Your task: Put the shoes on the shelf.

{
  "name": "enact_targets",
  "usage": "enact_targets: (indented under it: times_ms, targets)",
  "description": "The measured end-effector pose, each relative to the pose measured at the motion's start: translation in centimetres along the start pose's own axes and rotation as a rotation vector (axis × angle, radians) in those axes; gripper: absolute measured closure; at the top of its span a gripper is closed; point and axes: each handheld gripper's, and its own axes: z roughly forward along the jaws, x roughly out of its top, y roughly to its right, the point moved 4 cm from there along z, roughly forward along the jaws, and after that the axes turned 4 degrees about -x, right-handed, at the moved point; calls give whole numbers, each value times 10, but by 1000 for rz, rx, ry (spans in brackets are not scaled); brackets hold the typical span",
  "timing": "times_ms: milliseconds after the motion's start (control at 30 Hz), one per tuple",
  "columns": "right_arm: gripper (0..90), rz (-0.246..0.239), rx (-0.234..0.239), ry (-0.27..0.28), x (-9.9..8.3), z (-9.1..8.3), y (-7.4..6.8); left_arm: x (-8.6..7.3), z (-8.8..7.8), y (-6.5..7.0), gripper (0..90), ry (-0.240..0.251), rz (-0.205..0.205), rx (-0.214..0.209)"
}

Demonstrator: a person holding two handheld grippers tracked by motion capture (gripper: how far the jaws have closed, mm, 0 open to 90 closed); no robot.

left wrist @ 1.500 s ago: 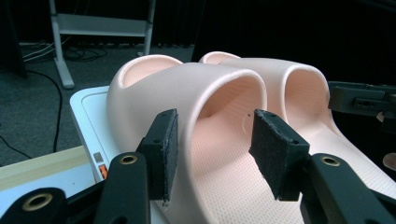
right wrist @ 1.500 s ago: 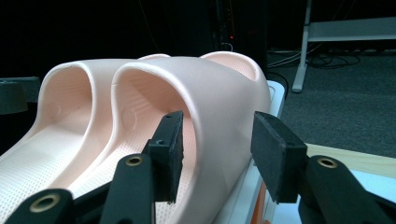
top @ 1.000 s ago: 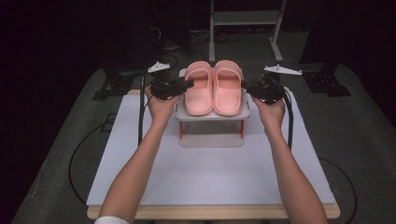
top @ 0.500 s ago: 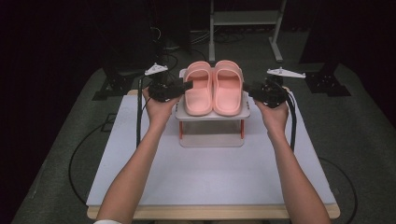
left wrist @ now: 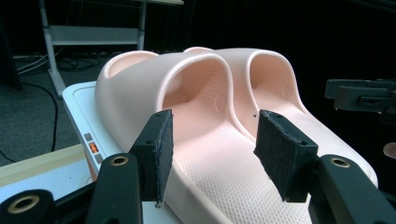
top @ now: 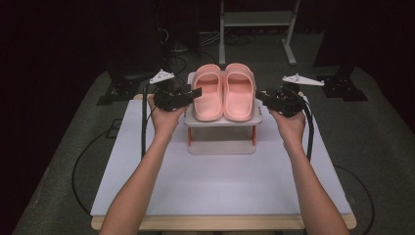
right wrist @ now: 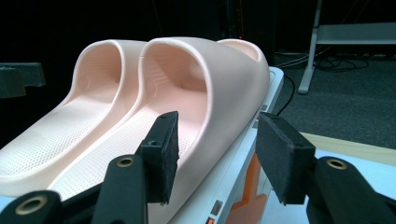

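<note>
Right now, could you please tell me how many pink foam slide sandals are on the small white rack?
2. The left pink foam slide sandal and the right pink foam slide sandal sit side by side, touching, on the small white rack. Nothing suggests a hidden third.

White table (top: 220, 191) on grey carpet (top: 381, 127); metal frame (top: 254, 19) behind, dark stands (top: 345, 88) at far corners

Dark room, grey carpet floor (top: 58, 161); a pale metal frame (top: 257, 19) stands at twelve o'clock, black cables (top: 188, 44) at eleven.
</note>
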Motion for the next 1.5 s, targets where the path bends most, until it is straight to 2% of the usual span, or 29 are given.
enact_targets:
  times_ms: [367, 867, 1067, 1133, 1233, 1500]
  targets:
    - [469, -1, 16, -3, -10, -8, 0, -8, -8, 8, 447, -2, 30, -5]
    - [442, -22, 36, -2, -21, -23, -4, -21, -24, 13, 419, 5, 36, -17]
    - [439, -29, 38, 3, -25, -29, -3, -25, -29, 13, 408, 4, 34, -15]
    - [432, -30, 40, 4, -29, -31, -1, -27, -31, 15, 408, -10, 55, -8]
    - [425, -31, 40, 1, -33, -33, 0, -30, -34, 17, 406, -8, 59, -11]
    - [415, -31, 40, -10, -43, -40, 5, -37, -42, 17, 387, 2, 53, -7]
